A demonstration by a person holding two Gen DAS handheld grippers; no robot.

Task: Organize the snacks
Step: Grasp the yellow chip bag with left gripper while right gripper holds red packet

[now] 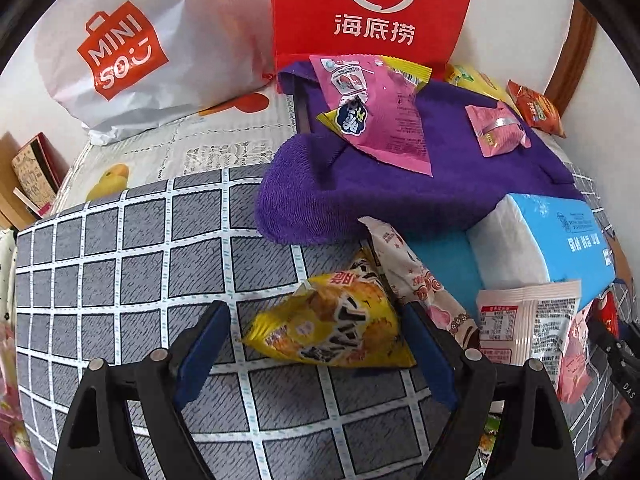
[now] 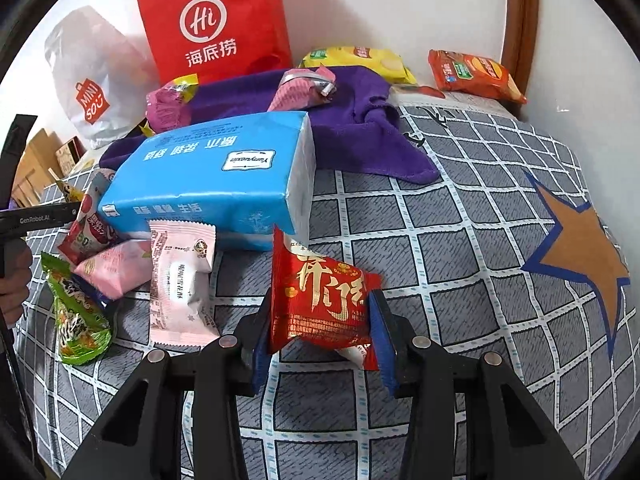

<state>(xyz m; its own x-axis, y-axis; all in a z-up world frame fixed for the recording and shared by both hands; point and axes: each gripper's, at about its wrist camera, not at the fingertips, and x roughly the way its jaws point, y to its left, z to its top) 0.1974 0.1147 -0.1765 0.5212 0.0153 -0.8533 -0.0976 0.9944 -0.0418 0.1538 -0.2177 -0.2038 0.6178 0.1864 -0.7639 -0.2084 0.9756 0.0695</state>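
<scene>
2 paper bags are standing at the back against the wall: 1 red bag (image 2: 216, 20) and 1 white bag (image 2: 90, 80). 1 purple towel (image 1: 400, 184) is lying in front of them, carrying 2 pink packets in the left wrist view, a large pink packet (image 1: 384, 116) and a small pink packet (image 1: 498, 130). 1 blue tissue pack (image 2: 216, 176) is sitting just in front of the towel on the grey checked cloth (image 2: 440, 248). 1 yellow chip bag (image 2: 360, 60) and 1 orange chip bag (image 2: 476, 74) are lying near the back wall.

The left gripper (image 1: 316, 344) is reaching low over the cloth with its jaws spread wide, and 1 yellow snack packet (image 1: 332, 324) is lying between them, untouched as far as I can tell. The right gripper (image 2: 320, 328) is pointing forward, its 2 blue pads pressing in on 1 red snack packet (image 2: 320, 296), which is standing up between them. Left of it, 1 pale pink packet (image 2: 180, 280) and 1 green packet (image 2: 76, 320) are resting on the cloth.
</scene>
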